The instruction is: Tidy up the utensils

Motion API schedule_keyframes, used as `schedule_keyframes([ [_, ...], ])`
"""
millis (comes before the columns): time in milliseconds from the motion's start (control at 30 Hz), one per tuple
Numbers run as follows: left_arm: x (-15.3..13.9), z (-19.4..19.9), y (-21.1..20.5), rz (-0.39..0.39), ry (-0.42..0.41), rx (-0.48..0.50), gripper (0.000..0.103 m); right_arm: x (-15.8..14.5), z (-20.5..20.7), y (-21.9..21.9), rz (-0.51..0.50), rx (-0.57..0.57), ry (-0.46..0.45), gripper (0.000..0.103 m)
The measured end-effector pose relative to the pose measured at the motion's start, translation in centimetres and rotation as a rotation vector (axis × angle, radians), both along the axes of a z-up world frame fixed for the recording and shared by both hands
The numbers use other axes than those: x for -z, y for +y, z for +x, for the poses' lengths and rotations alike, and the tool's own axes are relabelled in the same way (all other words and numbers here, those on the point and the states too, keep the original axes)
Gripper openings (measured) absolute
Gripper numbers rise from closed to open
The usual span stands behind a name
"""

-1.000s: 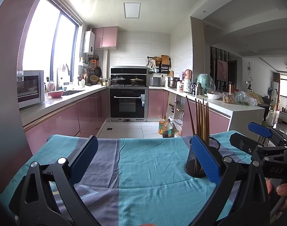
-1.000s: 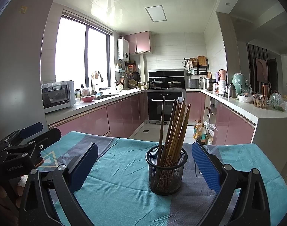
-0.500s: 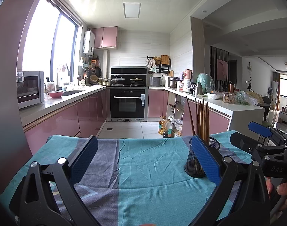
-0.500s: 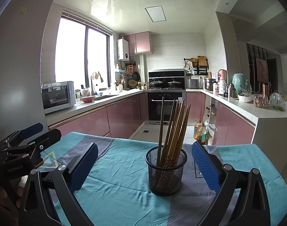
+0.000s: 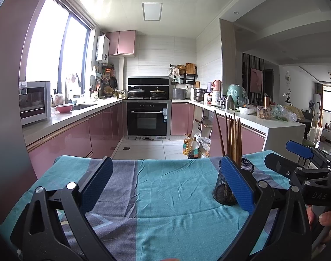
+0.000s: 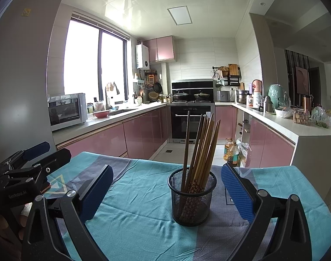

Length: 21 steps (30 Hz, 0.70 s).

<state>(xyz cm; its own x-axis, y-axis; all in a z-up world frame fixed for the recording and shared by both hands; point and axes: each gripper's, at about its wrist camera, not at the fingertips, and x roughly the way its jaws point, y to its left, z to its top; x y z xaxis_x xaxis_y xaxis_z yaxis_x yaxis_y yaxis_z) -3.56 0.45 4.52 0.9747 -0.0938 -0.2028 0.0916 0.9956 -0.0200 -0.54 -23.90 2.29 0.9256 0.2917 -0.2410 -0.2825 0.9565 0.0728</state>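
A black wire-mesh cup [image 6: 192, 198] stands on the table covered with a teal and grey cloth [image 6: 139, 213]. Several brown wooden chopsticks [image 6: 201, 145] stand upright in it. My right gripper [image 6: 165, 193] is open and empty, its blue pads [image 6: 237, 193] either side of the cup and a little nearer than it. In the left wrist view the cup [image 5: 227, 184] sits at the right, partly hidden behind the right pad, with the chopsticks [image 5: 231, 137] rising above it. My left gripper [image 5: 165, 187] is open and empty over bare cloth [image 5: 165, 195].
The right gripper's body shows at the right edge of the left wrist view [image 5: 300, 169]; the left gripper's body shows at the left edge of the right wrist view [image 6: 24, 174]. Beyond the table's far edge lie a kitchen floor, pink cabinets [image 6: 141, 134] and an oven [image 6: 190, 121].
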Motion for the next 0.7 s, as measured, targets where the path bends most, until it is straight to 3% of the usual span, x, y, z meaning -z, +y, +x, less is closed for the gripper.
schedule_keyframes([
  [700,0.49,-0.03,-0.05,0.002,0.008,0.002,0.097,0.14,0.15,-0.08,0.004,-0.003,0.007,0.096],
])
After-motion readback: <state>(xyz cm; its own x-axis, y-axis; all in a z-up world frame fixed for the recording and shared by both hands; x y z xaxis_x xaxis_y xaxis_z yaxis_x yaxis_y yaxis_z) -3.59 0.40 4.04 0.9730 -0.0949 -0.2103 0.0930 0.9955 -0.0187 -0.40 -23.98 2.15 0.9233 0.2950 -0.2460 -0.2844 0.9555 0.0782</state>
